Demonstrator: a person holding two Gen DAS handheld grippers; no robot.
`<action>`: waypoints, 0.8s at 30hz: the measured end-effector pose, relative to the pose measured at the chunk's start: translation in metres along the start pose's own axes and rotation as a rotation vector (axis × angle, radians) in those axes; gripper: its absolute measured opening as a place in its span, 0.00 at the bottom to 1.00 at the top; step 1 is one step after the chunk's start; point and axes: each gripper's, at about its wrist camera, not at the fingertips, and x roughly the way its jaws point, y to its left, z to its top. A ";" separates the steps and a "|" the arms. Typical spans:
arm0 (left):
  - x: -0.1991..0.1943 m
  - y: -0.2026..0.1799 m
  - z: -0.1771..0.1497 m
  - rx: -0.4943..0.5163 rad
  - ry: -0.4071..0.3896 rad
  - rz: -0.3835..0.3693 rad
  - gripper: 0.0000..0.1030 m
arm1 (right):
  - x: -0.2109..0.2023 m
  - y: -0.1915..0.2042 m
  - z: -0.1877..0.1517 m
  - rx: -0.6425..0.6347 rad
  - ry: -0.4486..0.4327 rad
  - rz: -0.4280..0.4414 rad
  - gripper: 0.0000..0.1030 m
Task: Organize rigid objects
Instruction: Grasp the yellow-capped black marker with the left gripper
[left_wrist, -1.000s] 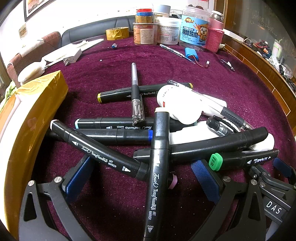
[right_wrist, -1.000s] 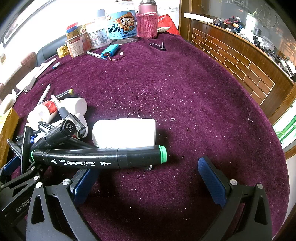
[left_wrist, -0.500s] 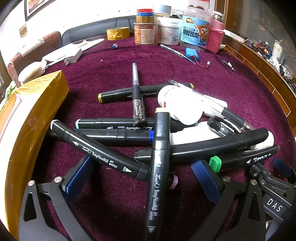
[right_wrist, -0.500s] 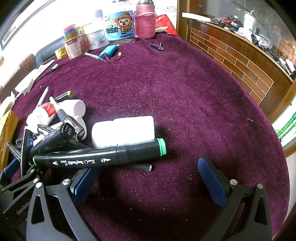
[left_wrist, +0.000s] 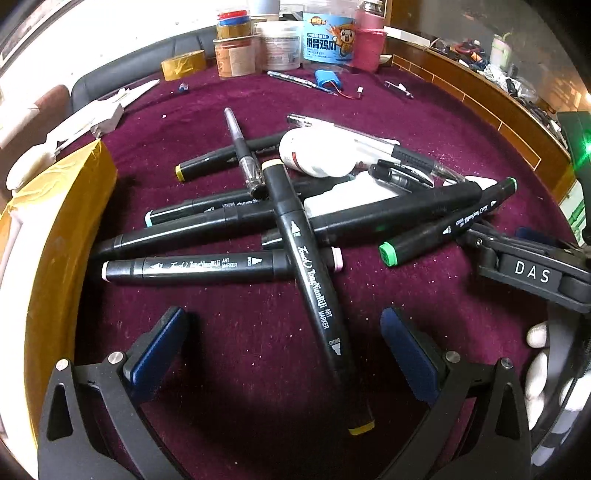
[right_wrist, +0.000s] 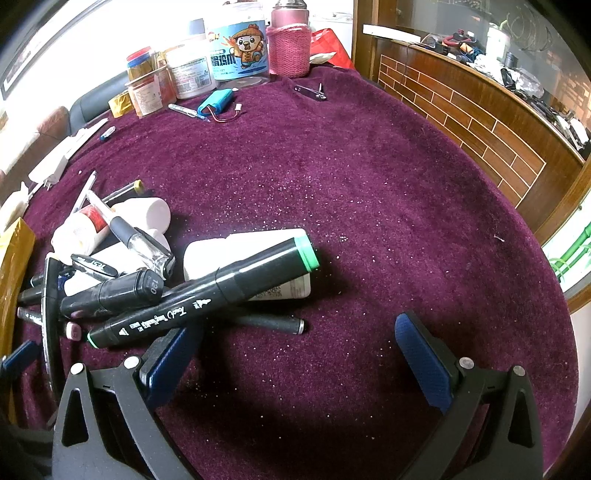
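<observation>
Left tongs (left_wrist: 282, 354) agape over markers (left_wrist: 310, 280)

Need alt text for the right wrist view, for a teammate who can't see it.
Open right gripper hovers over a purple cloth; a green-capped marker lies tilted across a white bottle, its near end by the gripper's left finger. More markers and pens are piled at left; jars stand at the far edge.

We count seven markers (left_wrist: 306, 280), roughly three pens (left_wrist: 242, 147), two white bottles (left_wrist: 314, 157), four jars (left_wrist: 325, 40) at the back, one battery pack (left_wrist: 327, 79).
</observation>
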 end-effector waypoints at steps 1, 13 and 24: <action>0.000 -0.001 0.000 -0.007 -0.001 0.006 1.00 | 0.000 0.000 0.000 -0.001 0.002 -0.001 0.99; 0.000 -0.001 -0.002 -0.001 -0.003 -0.011 1.00 | -0.045 -0.014 -0.018 -0.003 -0.055 0.019 0.96; -0.016 0.025 -0.006 -0.112 -0.004 -0.191 0.96 | -0.050 -0.035 0.006 0.174 -0.312 0.141 0.92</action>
